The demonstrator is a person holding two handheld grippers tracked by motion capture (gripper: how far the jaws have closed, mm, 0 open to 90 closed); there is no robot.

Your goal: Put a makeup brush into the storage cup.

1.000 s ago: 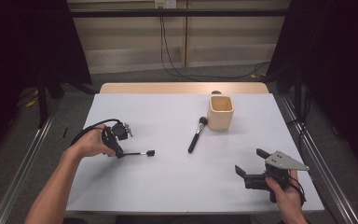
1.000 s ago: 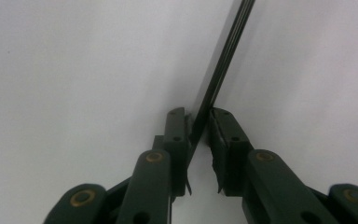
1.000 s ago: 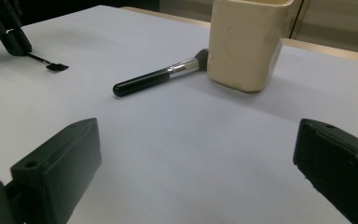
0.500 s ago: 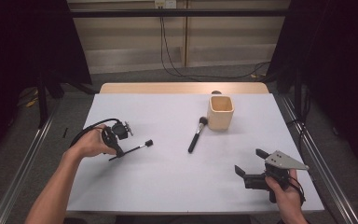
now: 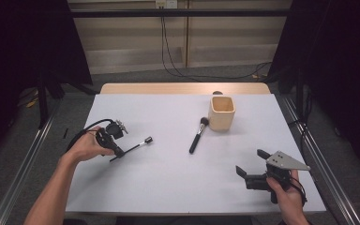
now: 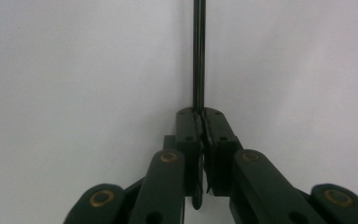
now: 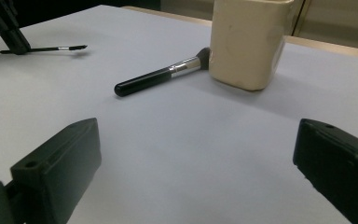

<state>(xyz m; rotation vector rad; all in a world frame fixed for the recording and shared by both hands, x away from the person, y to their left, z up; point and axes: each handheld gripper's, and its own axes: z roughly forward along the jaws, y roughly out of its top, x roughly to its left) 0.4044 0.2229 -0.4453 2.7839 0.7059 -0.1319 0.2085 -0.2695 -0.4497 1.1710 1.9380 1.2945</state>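
Left hand-held gripper point(image 5: 117, 151): pressed together on the thin brush point(image 5: 133, 148), pinching its slim black handle near one end.
Thin brush: its handle runs straight out from between the pads point(image 6: 213, 135) in the left gripper view; in the high view its small head points away from the left hand-held gripper, toward the middle of the table point(image 5: 168, 183), and sits slightly raised.
Left hand point(image 5: 86, 146): wrapped round the gripper body, forearm coming in from the near left edge, gripper lying low and nearly level over the table.
Right hand-held gripper point(image 5: 253, 165): spread wide, nothing between the jaws, grey plate on top.
Right hand point(image 5: 283, 190): at the near right edge, gripper aimed across the table.
Large brush point(image 7: 163, 74): well ahead of the right hand-held gripper, lying flat.
Cup point(image 7: 249, 39): beyond, upright, the large brush's bristles touching its side.
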